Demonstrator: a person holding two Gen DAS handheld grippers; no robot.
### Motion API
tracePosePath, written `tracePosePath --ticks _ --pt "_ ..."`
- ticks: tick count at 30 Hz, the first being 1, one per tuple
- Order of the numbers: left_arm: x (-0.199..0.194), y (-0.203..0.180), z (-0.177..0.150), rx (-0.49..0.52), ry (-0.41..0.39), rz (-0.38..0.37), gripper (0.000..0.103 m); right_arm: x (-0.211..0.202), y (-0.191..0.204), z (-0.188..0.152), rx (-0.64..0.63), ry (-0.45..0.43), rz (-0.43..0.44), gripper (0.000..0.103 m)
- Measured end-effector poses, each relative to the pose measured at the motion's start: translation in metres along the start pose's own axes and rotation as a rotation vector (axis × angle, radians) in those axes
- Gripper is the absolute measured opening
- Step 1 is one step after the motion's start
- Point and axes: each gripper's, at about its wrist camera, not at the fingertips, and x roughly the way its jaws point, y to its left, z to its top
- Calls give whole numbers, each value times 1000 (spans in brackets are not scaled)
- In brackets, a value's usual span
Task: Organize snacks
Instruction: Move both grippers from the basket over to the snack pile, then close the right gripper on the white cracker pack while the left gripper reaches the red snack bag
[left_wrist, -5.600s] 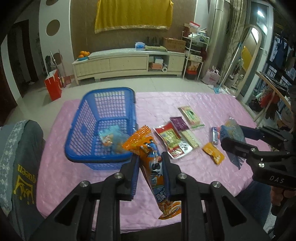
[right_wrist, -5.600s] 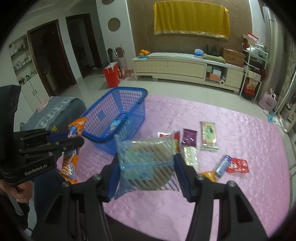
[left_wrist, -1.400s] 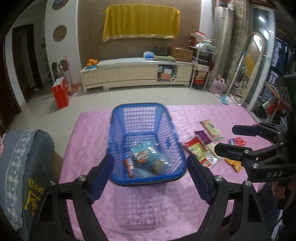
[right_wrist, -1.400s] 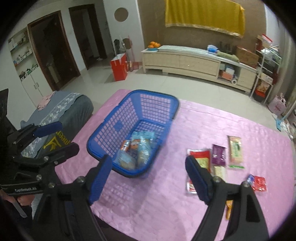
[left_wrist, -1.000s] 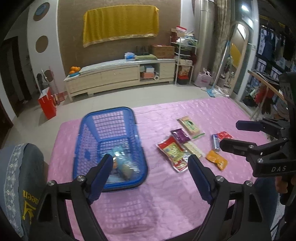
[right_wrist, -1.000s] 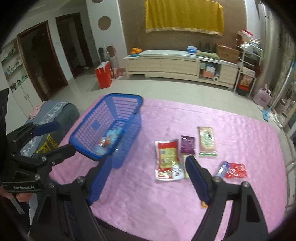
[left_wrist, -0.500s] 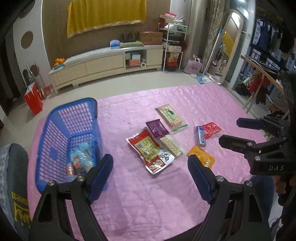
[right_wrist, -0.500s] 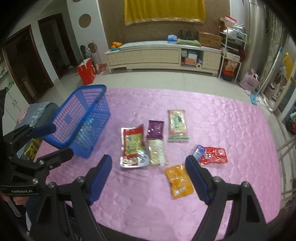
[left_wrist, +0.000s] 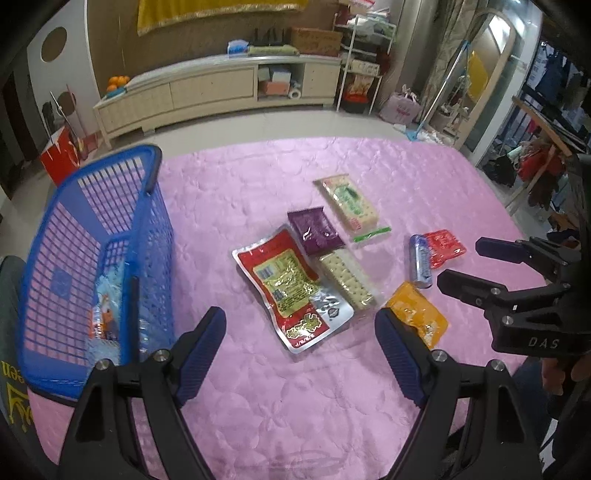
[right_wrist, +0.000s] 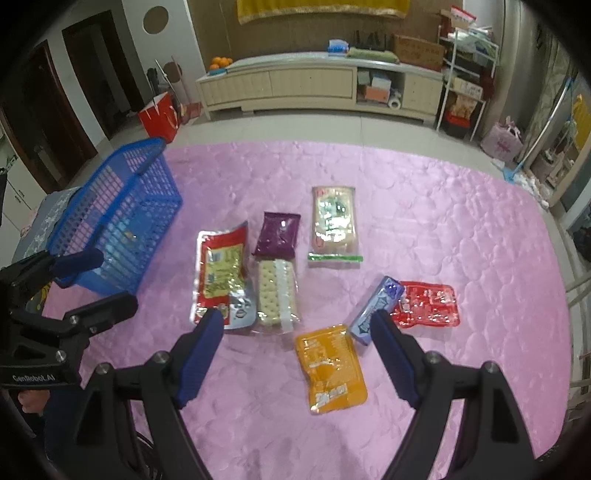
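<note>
Seven snack packets lie loose on the pink quilted cloth (right_wrist: 461, 206) to the right of the blue basket (right_wrist: 122, 206), which already holds packets. Beside the basket sits the red-and-silver pouch (left_wrist: 291, 284), then the cracker pack (right_wrist: 277, 291), orange pouch (right_wrist: 332, 369) and purple packet (right_wrist: 279, 234). Both the left gripper (left_wrist: 301, 343) and right gripper (right_wrist: 297, 349) hang open and empty above them.
</note>
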Motion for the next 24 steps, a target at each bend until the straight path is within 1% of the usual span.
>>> tracePosePath --ticks 3,9,13,18,22,23,24 --pt "14 1 0 7 13 12 81 17 -3 1 -6 27 3 85" --pt "47 10 0 -12 69 -3 81 48 -1 10 -65 66 17 85" --pt "64 16 0 -21 101 -13 81 73 -2 16 -85 92 44 85" --pt "82 24 -2 -39 131 -20 81 100 6 15 -132 131 69 85" --pt "93 28 -5 -58 162 -35 81 116 16 9 -192 154 58 84" --pt "94 29 -6 -64 165 -39 81 118 17 8 -200 155 56 82" --pt "96 30 -6 -66 166 -41 81 120 17 8 -201 157 56 77"
